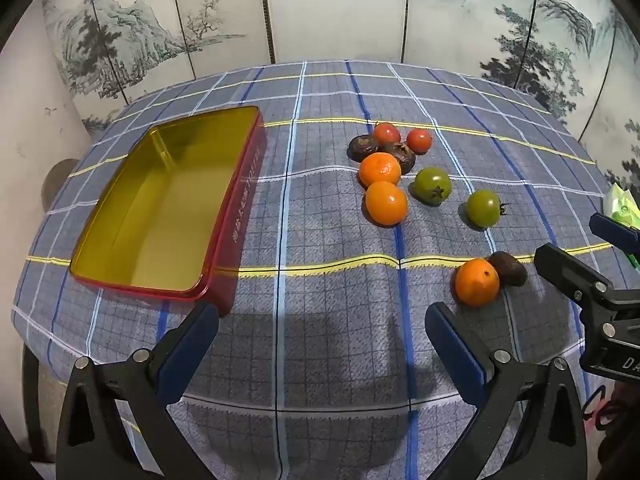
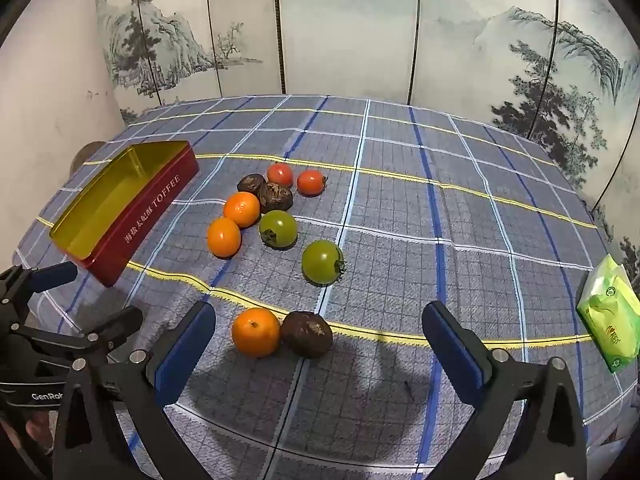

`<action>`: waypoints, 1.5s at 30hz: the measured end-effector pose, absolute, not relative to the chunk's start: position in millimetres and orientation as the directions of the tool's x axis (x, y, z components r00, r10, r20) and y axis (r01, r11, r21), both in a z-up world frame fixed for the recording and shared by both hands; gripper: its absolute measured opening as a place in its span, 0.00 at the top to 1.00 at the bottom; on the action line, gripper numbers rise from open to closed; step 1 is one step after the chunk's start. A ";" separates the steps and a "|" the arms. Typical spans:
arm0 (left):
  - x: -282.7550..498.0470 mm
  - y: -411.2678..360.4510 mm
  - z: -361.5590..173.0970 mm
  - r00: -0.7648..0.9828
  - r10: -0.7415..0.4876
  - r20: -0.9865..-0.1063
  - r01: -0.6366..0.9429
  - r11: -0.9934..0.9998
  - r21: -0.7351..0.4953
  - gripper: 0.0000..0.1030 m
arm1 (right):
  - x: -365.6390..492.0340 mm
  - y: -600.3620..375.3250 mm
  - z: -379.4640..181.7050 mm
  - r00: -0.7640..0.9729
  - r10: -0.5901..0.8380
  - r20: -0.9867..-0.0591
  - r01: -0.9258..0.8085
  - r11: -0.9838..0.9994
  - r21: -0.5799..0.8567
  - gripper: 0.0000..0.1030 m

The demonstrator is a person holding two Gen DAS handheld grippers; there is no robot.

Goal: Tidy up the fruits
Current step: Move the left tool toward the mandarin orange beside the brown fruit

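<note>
Fruits lie loose on our checked tablecloth (image 2: 400, 240): left, the empty toffee tin (image 2: 120, 216); then oranges (image 2: 241, 209), tomatoes (image 2: 322, 262), dark fruits (image 2: 306, 334). Our left gripper (image 1: 322, 322) and right gripper (image 2: 320, 320) hover with jaws apart, holding nothing.

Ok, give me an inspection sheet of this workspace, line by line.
Surface: table under a blue checked cloth.
Job's things: open red tin, nothing inside; three oranges, two green tomatoes, two red tomatoes and three dark wrinkled fruits loose on the cloth; one orange touches one dark fruit.
Clutter: green tissue pack at the cloth's edge.
Grippers: left gripper and right gripper, jaws wide, holding nothing.
Cables: nothing seen.
Surroundings: painted folding screen.
</note>
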State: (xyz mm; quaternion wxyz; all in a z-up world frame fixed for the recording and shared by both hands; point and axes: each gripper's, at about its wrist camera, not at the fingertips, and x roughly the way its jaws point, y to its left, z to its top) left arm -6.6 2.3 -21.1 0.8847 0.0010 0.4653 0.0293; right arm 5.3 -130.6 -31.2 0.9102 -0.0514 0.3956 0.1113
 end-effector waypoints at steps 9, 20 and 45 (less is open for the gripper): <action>-6.2 1.1 -22.7 0.552 0.055 -0.832 -0.054 0.998 0.030 0.01 | 5.8 -132.4 -31.7 0.657 0.158 -0.737 -0.233 0.972 0.001 0.00; -6.1 1.3 -23.6 0.553 0.056 -0.831 -0.055 0.998 0.031 0.01 | 7.4 -132.8 -39.7 0.646 0.147 -0.749 -0.236 0.972 -0.013 0.00; -4.8 -8.9 -28.3 0.537 0.056 -0.842 -0.027 0.998 0.050 0.01 | 10.9 -143.2 -48.6 0.632 0.131 -0.764 -0.216 0.976 -0.012 0.00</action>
